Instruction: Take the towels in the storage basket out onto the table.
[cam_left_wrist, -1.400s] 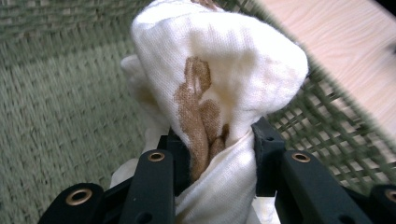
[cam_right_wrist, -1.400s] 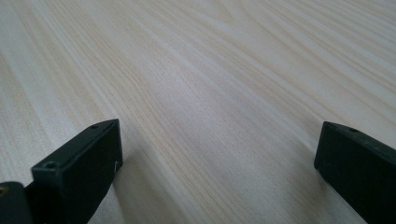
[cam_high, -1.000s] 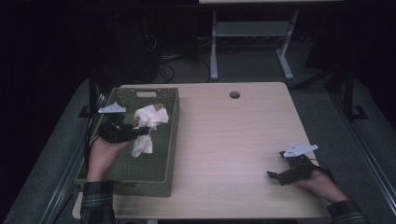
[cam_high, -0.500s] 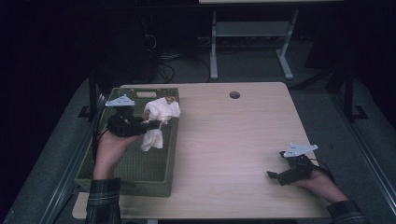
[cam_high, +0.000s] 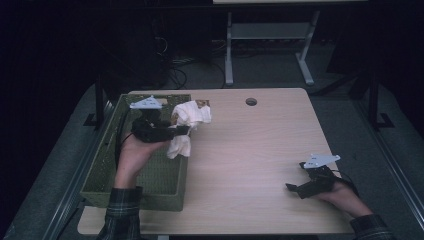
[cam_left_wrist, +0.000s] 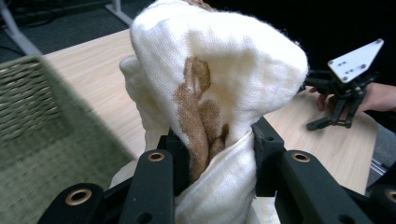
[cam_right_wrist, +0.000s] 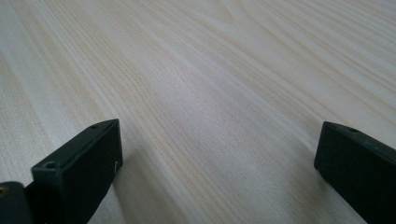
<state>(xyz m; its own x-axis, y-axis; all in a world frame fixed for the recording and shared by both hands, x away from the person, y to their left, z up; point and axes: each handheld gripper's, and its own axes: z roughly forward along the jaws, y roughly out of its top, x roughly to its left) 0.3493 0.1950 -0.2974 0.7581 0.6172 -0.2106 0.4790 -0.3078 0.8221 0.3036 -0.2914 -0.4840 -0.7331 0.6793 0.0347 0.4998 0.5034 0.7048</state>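
Note:
A cream-white cloth (cam_high: 189, 125) with a brown pattern hangs bunched from my left gripper (cam_high: 186, 129), held above the right rim of the green woven basket (cam_high: 105, 167). In the left gripper view the cloth (cam_left_wrist: 215, 93) bulges up between the two black jaws, which are shut on it. My right gripper (cam_high: 295, 189) rests low over the light wooden table (cam_high: 250, 165) near its front right corner. In the right gripper view its jaws stand wide apart over bare wood, with nothing between the fingertips (cam_right_wrist: 84, 163).
The basket sits along the table's left side. A round cable hole (cam_high: 251, 101) lies near the table's far edge. Beyond the table stands a white desk frame (cam_high: 270, 45) with cables on the dark floor. The other hand's gripper (cam_left_wrist: 348, 88) appears across the table in the left gripper view.
My left gripper has lifted the cloth out of the basket and carried it up and to the right, toward the basket's right rim. The right gripper has stayed put.

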